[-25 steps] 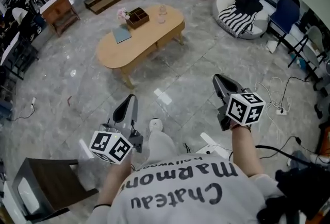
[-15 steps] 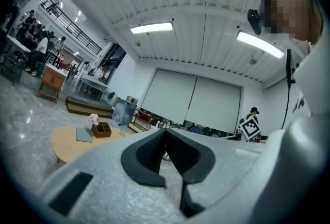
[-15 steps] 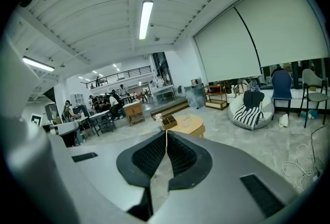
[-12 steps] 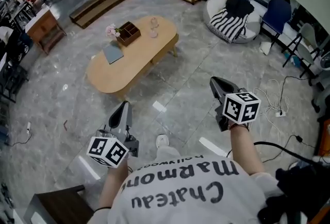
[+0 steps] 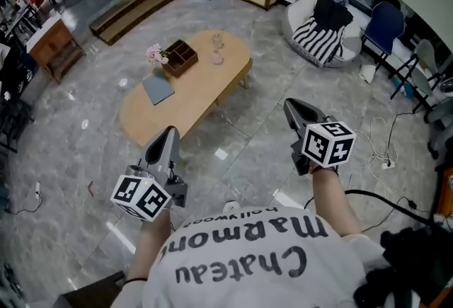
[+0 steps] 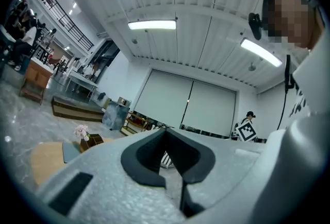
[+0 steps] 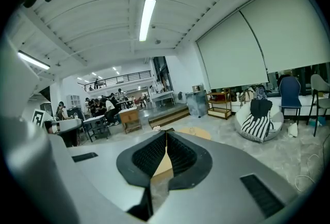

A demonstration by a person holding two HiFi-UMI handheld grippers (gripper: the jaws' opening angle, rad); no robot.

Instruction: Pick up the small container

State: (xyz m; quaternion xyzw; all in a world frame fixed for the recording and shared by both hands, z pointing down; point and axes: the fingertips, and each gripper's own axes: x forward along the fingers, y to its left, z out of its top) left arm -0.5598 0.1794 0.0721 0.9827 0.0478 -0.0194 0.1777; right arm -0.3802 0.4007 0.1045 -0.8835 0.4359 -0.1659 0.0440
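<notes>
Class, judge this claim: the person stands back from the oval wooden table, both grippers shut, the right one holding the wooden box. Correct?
One error: the right gripper holds nothing. The right gripper view shows its jaws closed on air; the head view shows the wooden box on the oval wooden table. The rest stands.

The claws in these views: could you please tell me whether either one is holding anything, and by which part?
Nothing is held. The left claw and the right claw are both shut and empty, well short of the oval table.
</notes>
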